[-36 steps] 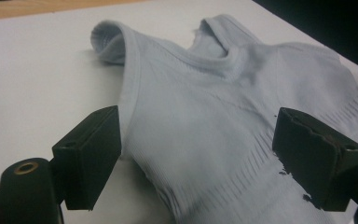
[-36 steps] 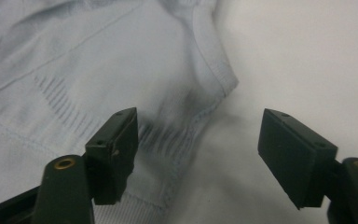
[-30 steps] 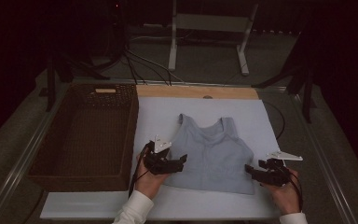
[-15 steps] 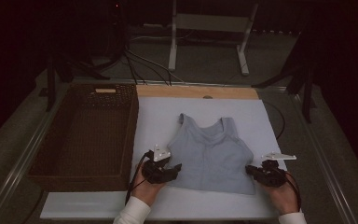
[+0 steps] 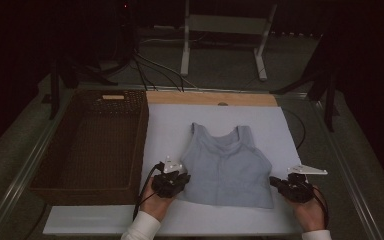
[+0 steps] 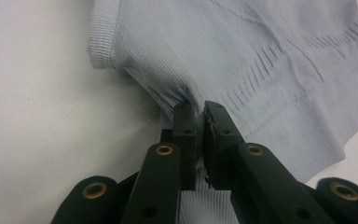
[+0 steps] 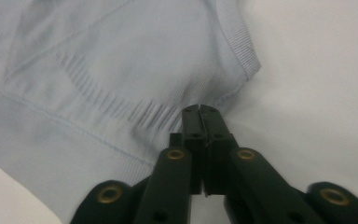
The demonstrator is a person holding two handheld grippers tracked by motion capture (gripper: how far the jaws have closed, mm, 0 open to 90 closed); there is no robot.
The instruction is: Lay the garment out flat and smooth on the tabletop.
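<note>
Bench [image 5: 40, 150]: grey, carrying a white board [image 5: 170, 125] with a bare wooden strip [image 5: 210, 98] along its far edge. Room beyond is dark; a pale metal stand [image 5: 225, 30] and loose cables [image 5: 150, 65] lie on the floor behind.

Container: one brown wicker basket [image 5: 92, 145] at the left of the board, with nothing visible inside.

Garment: a pale blue sleeveless top [image 5: 227, 167] lies flat on the board (neckline away from the person), ribbed at hem and armholes, puckered where it is pinched.

Left gripper [image 6: 196, 112]: jaws have just been closing and are now clamped on the top's side edge, fabric bunched between them. Right gripper [image 7: 200, 116]: jaws nearly together at the opposite side edge, having just eased slightly apart; fabric pinched at the tips.
</note>
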